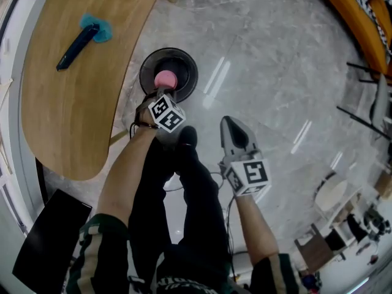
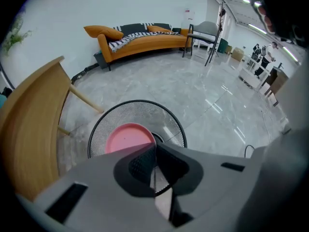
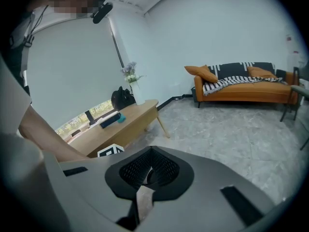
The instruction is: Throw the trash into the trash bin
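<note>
A round black mesh trash bin [image 1: 185,60] stands on the grey floor beside the wooden table [image 1: 67,103]. My left gripper [image 1: 164,92] points steeply down over the bin's mouth, shut on the edge of a flat pink disc [image 1: 165,78]. In the left gripper view the pink disc [image 2: 126,137] hangs above the bin's mesh wall [image 2: 120,111], just left of my left gripper [image 2: 154,147]. My right gripper [image 1: 228,122] hovers over the bare floor to the right of the bin, shut, with nothing in it. The right gripper [image 3: 150,169] looks toward the table.
A dark blue bar with a teal tuft [image 1: 82,37] lies on the table. An orange sofa [image 2: 140,40] lines the far wall, with dark chairs [image 2: 205,37] beside it. A black flat object [image 1: 50,241] lies at the lower left. The person's legs stand between the grippers.
</note>
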Motion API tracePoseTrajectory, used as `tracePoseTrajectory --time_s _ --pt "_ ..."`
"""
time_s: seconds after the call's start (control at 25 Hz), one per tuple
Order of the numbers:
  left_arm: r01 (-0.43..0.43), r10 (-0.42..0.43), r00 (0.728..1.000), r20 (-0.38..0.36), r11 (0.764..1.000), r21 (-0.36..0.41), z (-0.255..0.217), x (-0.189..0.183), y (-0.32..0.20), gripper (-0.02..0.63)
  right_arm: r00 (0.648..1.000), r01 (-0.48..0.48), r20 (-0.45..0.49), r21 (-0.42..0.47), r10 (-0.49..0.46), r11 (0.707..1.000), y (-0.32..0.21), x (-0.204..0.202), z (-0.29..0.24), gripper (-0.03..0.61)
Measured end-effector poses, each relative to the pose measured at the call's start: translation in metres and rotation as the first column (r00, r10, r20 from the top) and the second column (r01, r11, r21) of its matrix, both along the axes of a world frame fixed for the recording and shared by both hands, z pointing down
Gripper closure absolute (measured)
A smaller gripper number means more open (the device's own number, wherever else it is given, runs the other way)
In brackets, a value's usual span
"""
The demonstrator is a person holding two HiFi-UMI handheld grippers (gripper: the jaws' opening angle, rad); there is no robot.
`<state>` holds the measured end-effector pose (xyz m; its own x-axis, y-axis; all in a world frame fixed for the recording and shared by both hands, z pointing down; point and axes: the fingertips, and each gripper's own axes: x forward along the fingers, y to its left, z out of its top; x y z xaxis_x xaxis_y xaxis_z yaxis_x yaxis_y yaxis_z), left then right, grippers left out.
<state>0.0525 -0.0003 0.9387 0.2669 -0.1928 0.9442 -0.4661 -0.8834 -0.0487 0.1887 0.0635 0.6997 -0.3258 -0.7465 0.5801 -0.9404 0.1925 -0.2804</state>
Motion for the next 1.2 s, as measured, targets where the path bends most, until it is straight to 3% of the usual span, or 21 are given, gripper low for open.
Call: tracePoseTrajectory --time_s 0.2,0.48,0.88,1.2 --pt "0.012 -0.012 1.0 0.018 1.0 0.001 0.018 -0.001 0.004 0.603 1.0 -0.018 0.012 -0.017 0.018 1.0 0.0 0.007 0.009 0.577" --pt "0.085 -0.085 0.996 -0.019 0.996 0.012 -0.009 -0.011 0.01 0.595 0.998 -0.029 0.052 -0.044 0.032 0.999 -0.003 -0.003 -0.006 0.577" --pt "0.16 -0.145 0.977 -0.158 0.983 0.086 -0.146 -0.015 -0.018 0.597 0.997 0.043 0.072 -0.027 -0.041 0.999 -0.023 -0.035 -0.087 0.577" --pt "0.28 -0.252 0.95 -0.184 0.949 0.143 -0.244 -0.059 -0.041 0.597 0.988 0.125 0.085 0.042 -0.128 0.991 -0.052 -0.058 -0.164 0.577"
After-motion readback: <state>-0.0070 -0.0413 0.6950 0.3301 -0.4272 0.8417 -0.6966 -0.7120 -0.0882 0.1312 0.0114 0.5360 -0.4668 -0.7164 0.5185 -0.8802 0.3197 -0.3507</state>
